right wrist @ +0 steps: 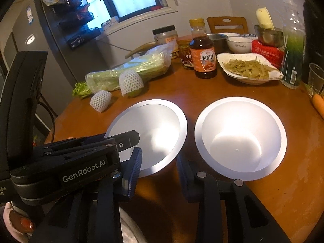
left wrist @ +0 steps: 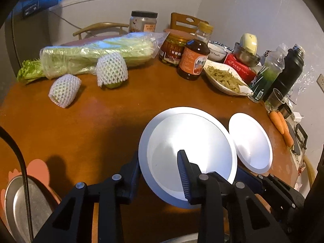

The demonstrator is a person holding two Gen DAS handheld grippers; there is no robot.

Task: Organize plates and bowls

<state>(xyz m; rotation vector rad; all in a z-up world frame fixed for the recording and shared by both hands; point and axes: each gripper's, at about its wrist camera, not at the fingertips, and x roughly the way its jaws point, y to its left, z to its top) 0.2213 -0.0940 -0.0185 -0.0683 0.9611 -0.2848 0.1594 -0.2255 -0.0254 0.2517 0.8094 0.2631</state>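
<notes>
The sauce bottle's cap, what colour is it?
Yellow-orange, above an orange label; the sauce bottle shows best in the right wrist view.

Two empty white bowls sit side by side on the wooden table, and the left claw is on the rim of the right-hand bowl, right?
Not quite. The left claw is on the rim of the left-hand bowl, not the right-hand bowl, as the right wrist view shows. The rest holds.
</notes>
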